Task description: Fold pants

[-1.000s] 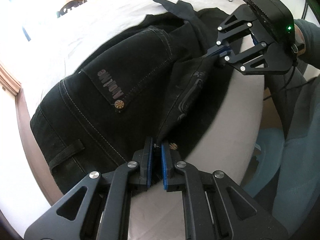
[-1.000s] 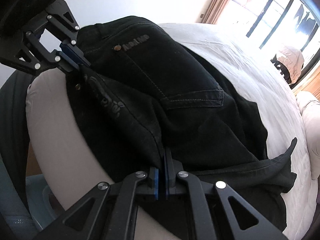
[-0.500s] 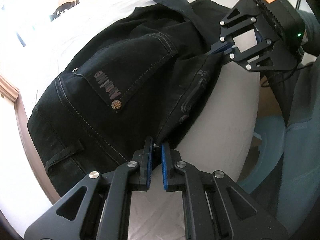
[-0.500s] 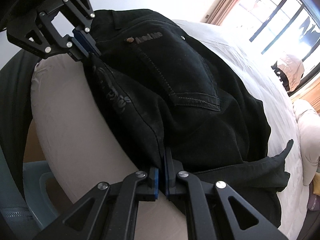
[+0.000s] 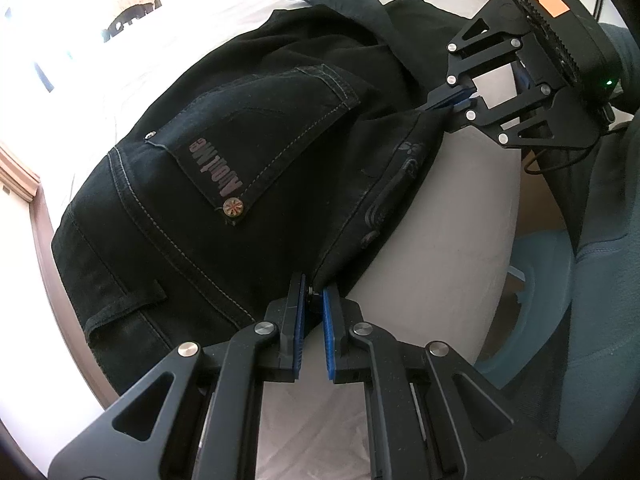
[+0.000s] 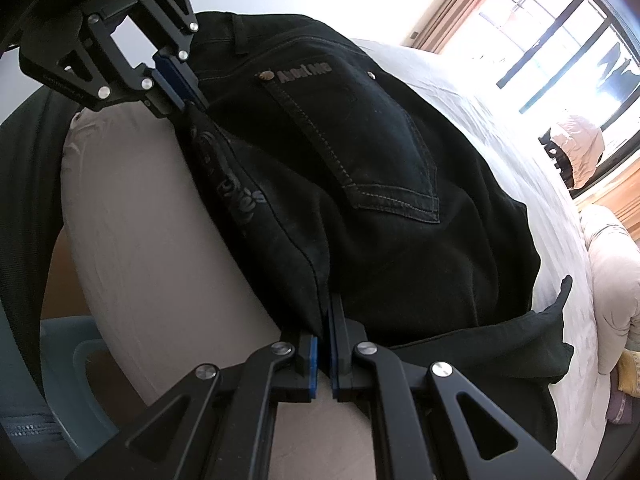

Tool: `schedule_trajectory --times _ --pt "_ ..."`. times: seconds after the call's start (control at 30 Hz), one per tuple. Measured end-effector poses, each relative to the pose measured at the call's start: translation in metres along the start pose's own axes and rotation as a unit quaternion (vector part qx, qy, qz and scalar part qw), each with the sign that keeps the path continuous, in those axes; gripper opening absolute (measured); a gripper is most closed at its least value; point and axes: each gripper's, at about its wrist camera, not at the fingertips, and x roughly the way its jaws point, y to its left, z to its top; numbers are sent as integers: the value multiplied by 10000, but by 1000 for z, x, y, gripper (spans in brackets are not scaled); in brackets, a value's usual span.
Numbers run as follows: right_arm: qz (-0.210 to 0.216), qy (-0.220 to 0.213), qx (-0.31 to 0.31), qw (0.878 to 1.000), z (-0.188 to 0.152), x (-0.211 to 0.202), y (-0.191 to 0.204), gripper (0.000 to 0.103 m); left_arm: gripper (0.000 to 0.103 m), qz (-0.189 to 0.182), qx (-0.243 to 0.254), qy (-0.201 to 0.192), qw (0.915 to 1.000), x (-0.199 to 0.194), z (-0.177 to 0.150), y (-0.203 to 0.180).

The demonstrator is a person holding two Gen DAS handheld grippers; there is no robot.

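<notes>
Black pants (image 5: 248, 184), back pocket up with a lettered patch and a metal stud, lie bunched on a white bed (image 5: 452, 216), one folded edge stretched taut over the bed's near edge. Left gripper (image 5: 314, 300), fingers closed on the pants' waist end of that edge; right gripper (image 6: 325, 320), fingers closed on the same edge farther along, toward the legs. Beyond the pants: pale cushion (image 6: 608, 264), window with dark bars (image 6: 560, 40), tan curtain (image 6: 460, 4); below the bed's edge, a light blue plastic item (image 6: 76, 392), partly hidden.
</notes>
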Motion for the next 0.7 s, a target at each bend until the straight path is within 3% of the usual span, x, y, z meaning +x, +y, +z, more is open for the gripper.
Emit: schedule_trajectory --times 0.23,0.37,0.43,0.5,0.57,0.7 --pt "-195 16 -57 9998 -1 10 10 9 12 -90 -219 -66 9997 -1 -3 5" --pt "-124 -76 222 9996 -4 11 4 11 15 -134 -286 39 9995 -15 0 4" --pt "-181 -94 335 9992 -5 12 1 20 16 -169 -316 -4 9994 -29 2 4" --pt "-320 -114 460 9984 -6 11 -5 38 17 -343 -395 -75 9986 -47 6 7" --pt "-347 -131 648 9972 -7 12 -12 48 17 -381 -537 -261 9975 -63 11 14" --pt "-256 -153 950 9950 -10 14 -24 56 17 -445 -897 -587 9932 -77 37 31"
